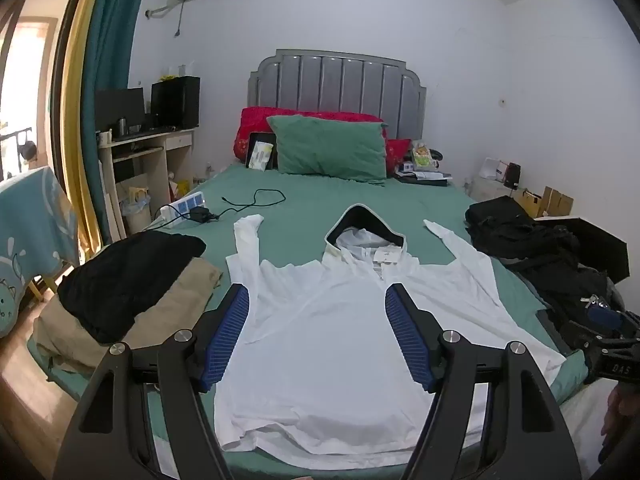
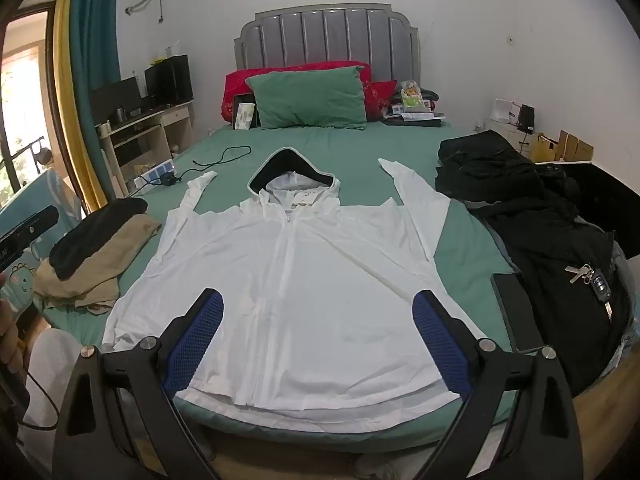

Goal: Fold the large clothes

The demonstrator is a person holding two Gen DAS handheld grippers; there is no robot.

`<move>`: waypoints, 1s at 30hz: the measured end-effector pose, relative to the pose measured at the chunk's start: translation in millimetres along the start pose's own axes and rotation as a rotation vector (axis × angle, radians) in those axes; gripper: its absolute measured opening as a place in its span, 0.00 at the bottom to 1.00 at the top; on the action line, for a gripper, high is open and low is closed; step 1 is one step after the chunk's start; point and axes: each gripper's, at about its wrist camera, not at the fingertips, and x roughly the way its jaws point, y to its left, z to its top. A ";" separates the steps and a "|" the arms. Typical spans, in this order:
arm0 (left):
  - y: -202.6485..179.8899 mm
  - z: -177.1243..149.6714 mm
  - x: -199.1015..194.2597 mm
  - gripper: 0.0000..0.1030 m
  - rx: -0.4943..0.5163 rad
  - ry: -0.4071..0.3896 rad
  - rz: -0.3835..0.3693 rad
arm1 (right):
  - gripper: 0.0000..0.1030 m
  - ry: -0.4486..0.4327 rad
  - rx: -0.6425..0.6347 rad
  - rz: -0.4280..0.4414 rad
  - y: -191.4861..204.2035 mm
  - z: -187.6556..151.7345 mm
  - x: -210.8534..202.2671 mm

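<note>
A white zip-up hooded jacket [image 1: 320,344] [image 2: 296,272] lies spread flat, front up, on the green bed [image 1: 304,208] [image 2: 320,148]. Its sleeves angle up and outward, and the dark-lined hood [image 1: 362,224] [image 2: 292,168] points toward the pillows. My left gripper [image 1: 318,296] hovers open over the jacket's lower half, with nothing between its blue pads. My right gripper [image 2: 318,300] also stands open above the hem, near the bed's foot, and holds nothing. The right gripper's black body [image 1: 612,344] shows at the right edge of the left wrist view.
Folded black and tan clothes [image 1: 132,280] [image 2: 100,248] lie at the bed's left edge. A black pile [image 1: 536,248] [image 2: 532,208], keys [image 2: 592,276] and a phone [image 2: 516,312] sit on the right. A power strip with cable [image 1: 188,208], pillows [image 1: 332,148] and a desk [image 1: 148,152] lie beyond.
</note>
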 end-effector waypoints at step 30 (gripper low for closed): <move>0.2 -4.2 -0.8 0.72 -0.002 0.008 -0.004 | 0.92 -0.001 0.001 0.004 -2.0 0.0 -0.3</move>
